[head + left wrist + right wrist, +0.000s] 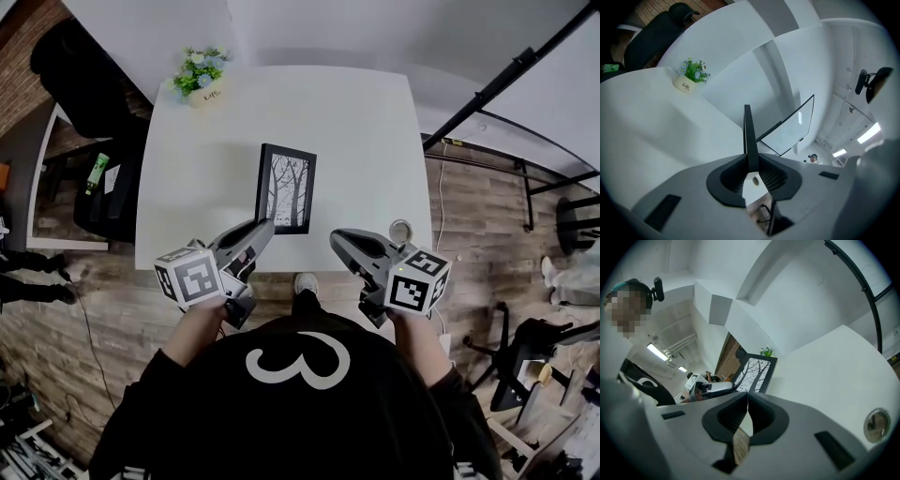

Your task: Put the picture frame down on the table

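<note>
The black picture frame (286, 187) with a tree print stands tilted over the front half of the white table (356, 131); whether its bottom edge touches the top I cannot tell. My left gripper (265, 227) is shut on the frame's lower left edge. In the left gripper view that edge shows as a thin dark blade (749, 136) clamped between the pads of the left gripper (751, 161). My right gripper (336, 240) hovers just right of the frame, apart from it, jaws shut with nothing between them. The right gripper view shows the frame (757, 373) ahead of the right gripper (746, 401).
A small potted plant (202, 77) sits at the table's far left corner. A small round metal object (401, 230) lies near the front right edge, beside my right gripper. A black chair (89, 80) stands to the left, and a black metal stand (506, 84) rises at right.
</note>
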Demonstrator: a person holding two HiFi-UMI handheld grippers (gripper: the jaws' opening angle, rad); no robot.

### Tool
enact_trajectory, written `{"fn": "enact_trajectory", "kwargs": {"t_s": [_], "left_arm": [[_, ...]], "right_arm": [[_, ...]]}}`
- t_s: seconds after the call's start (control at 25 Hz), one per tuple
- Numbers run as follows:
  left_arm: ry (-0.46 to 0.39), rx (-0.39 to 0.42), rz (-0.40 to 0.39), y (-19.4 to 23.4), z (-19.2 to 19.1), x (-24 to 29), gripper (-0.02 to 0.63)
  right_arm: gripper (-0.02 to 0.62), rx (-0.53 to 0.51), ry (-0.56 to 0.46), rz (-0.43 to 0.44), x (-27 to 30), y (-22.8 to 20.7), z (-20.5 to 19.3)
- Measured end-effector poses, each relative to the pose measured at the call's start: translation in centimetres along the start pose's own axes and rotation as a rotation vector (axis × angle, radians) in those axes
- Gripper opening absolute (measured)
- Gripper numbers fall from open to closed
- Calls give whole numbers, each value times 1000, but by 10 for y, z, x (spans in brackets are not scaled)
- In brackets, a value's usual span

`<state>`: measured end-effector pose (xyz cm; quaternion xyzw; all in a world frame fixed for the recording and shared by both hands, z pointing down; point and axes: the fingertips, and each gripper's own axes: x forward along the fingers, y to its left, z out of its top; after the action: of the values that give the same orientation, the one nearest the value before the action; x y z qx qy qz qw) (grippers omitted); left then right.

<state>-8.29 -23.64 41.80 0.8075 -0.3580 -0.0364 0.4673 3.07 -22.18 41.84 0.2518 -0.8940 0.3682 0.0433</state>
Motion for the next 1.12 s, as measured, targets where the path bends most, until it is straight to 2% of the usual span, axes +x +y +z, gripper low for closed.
{"fn": "enact_trajectory", "kwargs": {"t_s": [0.32,0.8,1.12], "left_arm": [[26,37,51,15,0,26,81],[87,7,119,52,-17,51,81],[128,-2,136,72,-23,61,83]], "right_arm": [[23,5,8,-12,-3,-23,-3],[24,41,20,-5,1,-41,-13],[23,69,35,-20,10,-57,-17]]}}
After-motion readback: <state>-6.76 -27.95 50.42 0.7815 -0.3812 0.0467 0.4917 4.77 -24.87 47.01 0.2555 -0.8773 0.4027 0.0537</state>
